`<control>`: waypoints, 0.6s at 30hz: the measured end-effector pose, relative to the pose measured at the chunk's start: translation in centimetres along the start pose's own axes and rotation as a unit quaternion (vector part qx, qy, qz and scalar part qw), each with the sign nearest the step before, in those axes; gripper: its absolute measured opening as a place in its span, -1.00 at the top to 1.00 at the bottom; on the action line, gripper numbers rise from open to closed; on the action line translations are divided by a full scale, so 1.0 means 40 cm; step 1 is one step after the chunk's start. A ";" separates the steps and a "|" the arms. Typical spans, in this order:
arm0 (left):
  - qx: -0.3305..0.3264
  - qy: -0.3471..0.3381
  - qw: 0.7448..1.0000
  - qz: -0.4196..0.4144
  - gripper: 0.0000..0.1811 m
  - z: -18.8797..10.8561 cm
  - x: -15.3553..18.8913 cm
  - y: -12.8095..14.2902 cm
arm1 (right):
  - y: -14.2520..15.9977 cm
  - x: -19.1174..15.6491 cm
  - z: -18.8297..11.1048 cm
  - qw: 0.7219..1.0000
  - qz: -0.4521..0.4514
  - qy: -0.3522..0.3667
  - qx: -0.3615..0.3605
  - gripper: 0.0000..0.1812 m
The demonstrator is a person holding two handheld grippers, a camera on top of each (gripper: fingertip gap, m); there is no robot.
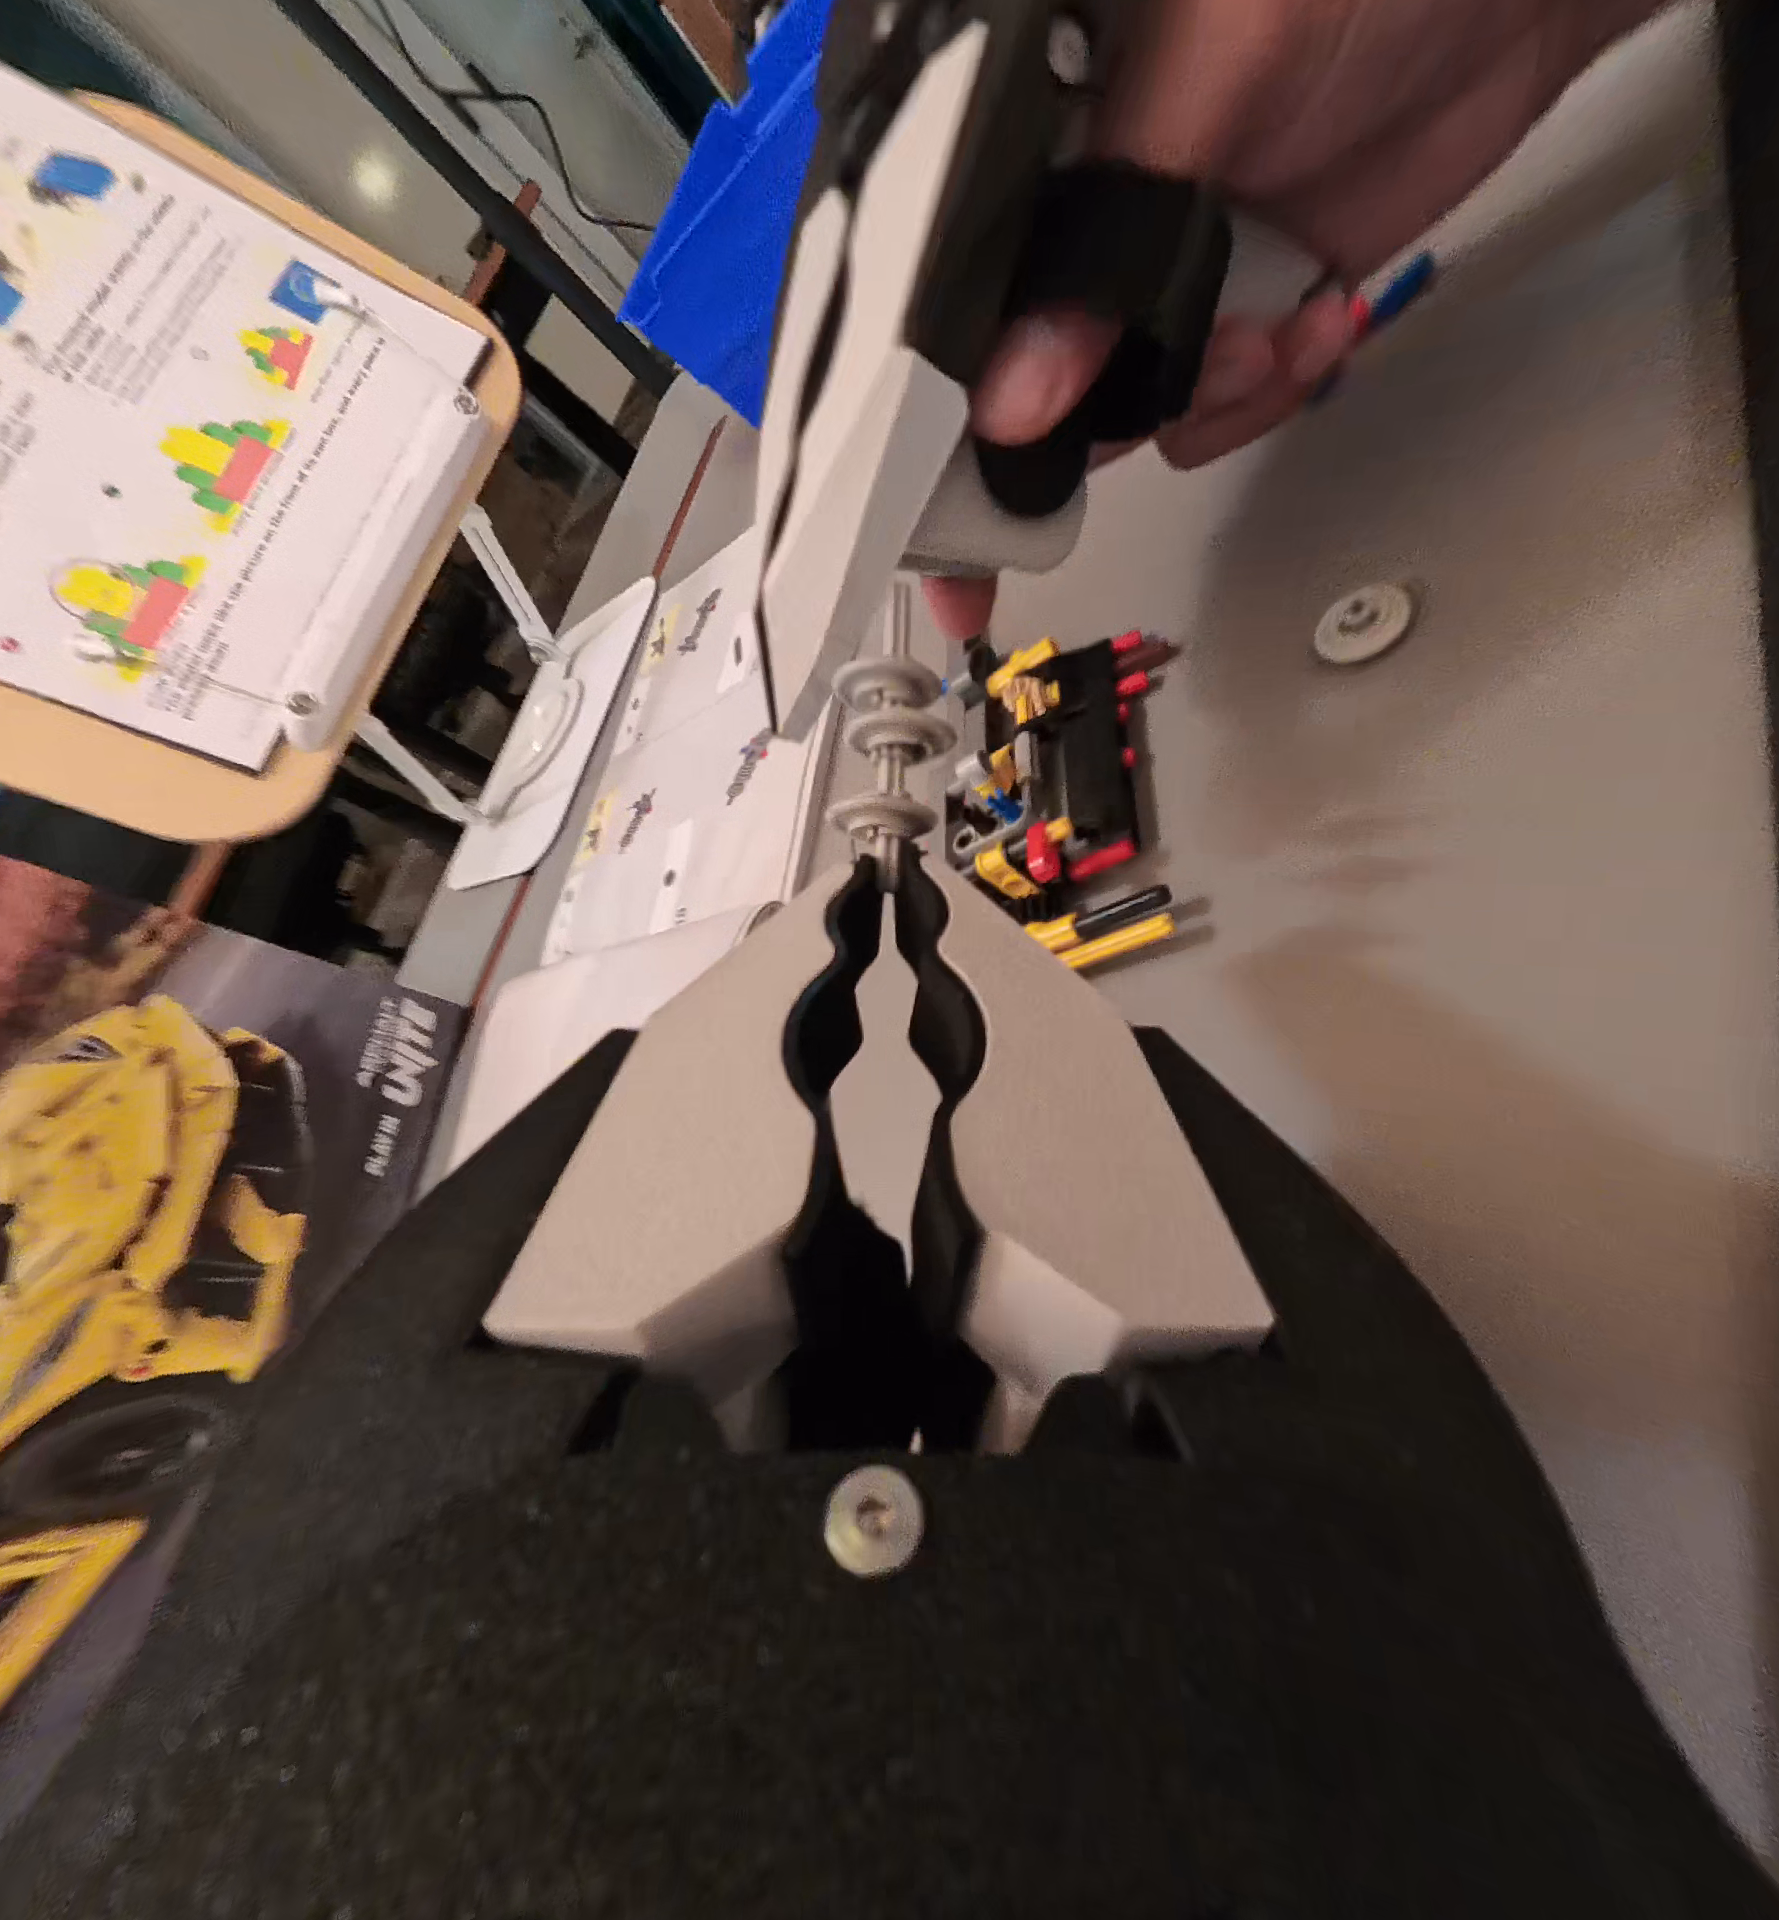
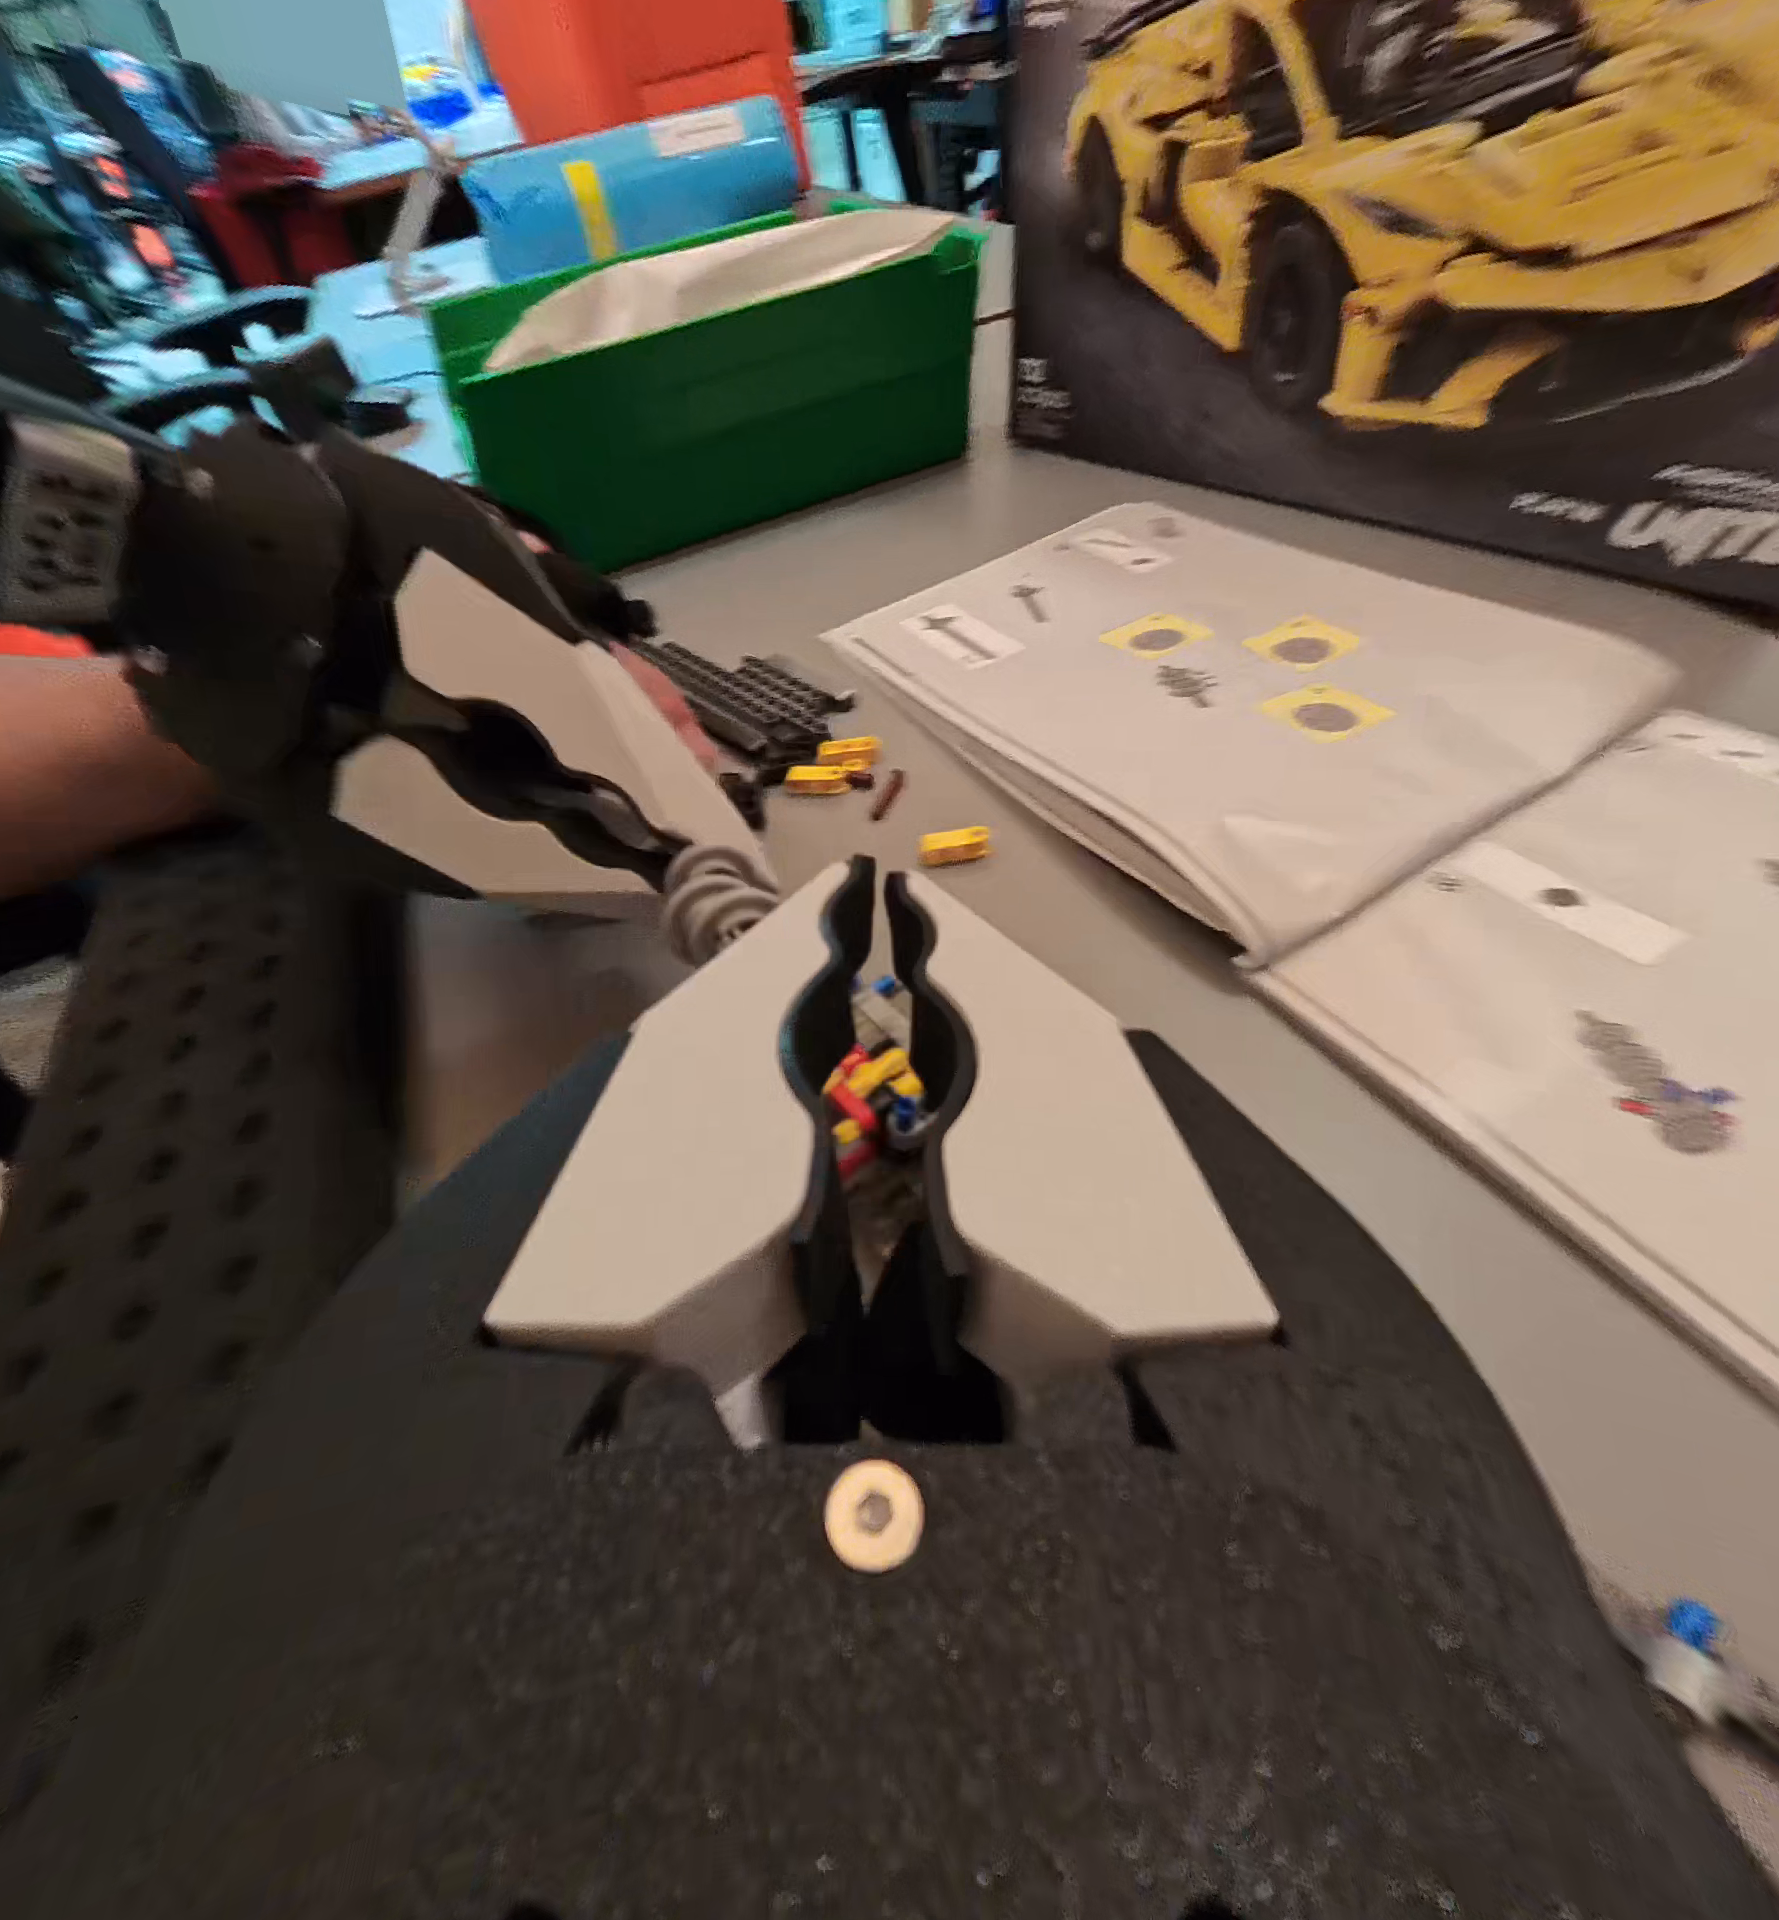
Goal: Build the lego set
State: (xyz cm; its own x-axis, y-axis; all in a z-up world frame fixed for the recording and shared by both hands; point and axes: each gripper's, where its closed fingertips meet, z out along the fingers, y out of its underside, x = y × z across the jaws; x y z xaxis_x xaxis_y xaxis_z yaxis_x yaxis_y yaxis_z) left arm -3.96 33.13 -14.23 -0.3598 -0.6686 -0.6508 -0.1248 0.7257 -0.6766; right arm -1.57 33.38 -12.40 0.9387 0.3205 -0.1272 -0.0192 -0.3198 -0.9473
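My left gripper (image 1: 885,878) is shut on the end of a grey axle carrying three grey gear discs (image 1: 890,727), held above the table. It also shows at the left of the right wrist view (image 2: 672,862) with the gear discs (image 2: 708,904) at its tips. My right gripper (image 2: 880,883) has its jaws together with nothing between the tips. It reaches in from above in the left wrist view (image 1: 797,717), right beside the axle. A black, yellow and red lego assembly (image 1: 1072,758) lies on the table under it, seen through the jaw gap (image 2: 869,1091).
An open instruction booklet (image 2: 1228,790) lies to the right, and the yellow-car box (image 2: 1436,260) stands behind it. There is a green bin (image 2: 719,436) and a blue bin (image 1: 739,260). Loose yellow pieces (image 2: 952,847) and black beams (image 2: 750,696) lie on the table. A paper sheet stands on a stand (image 1: 168,416). Both grippers' tips are close together, under 4 cm apart.
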 end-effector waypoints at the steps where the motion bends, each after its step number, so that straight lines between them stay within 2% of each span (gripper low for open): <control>1: -0.003 0.002 1.000 -0.027 0.99 0.001 -0.006 0.001 | -0.010 -0.008 -0.008 1.000 -0.005 -0.012 0.011 0.96; 3: -0.024 0.022 0.995 -0.092 0.99 0.011 -0.009 0.025 | -0.055 0.002 -0.030 0.998 0.005 0.003 0.062 0.74; 5: -0.022 0.045 0.985 -0.166 0.99 0.012 -0.014 0.032 | -0.066 0.034 -0.047 0.996 0.023 0.042 0.082 0.73; 9: 0.027 0.082 0.945 -0.317 1.00 0.000 -0.041 0.003 | -0.071 0.007 -0.022 0.995 0.044 0.043 0.083 0.68; 12: 0.047 0.066 0.953 -0.292 1.00 -0.014 -0.052 -0.015 | -0.064 -0.038 0.018 0.987 0.136 -0.036 0.072 0.66; 14: 0.049 0.065 0.960 -0.268 1.00 -0.013 -0.038 -0.026 | -0.102 -0.052 0.007 0.975 0.174 -0.069 0.122 0.83; 18: 0.041 -0.001 0.981 -0.192 0.99 -0.015 -0.057 -0.028 | -0.108 -0.047 -0.004 0.963 0.208 -0.092 0.143 0.87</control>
State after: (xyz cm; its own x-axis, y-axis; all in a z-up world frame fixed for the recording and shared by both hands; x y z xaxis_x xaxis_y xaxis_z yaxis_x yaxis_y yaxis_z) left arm -3.53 33.93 -11.77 -0.2990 -0.8902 -0.3436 -0.1752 0.4052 -0.8973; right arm -3.20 34.02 -8.01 0.7526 0.3797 -0.5381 -0.4992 -0.2039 -0.8421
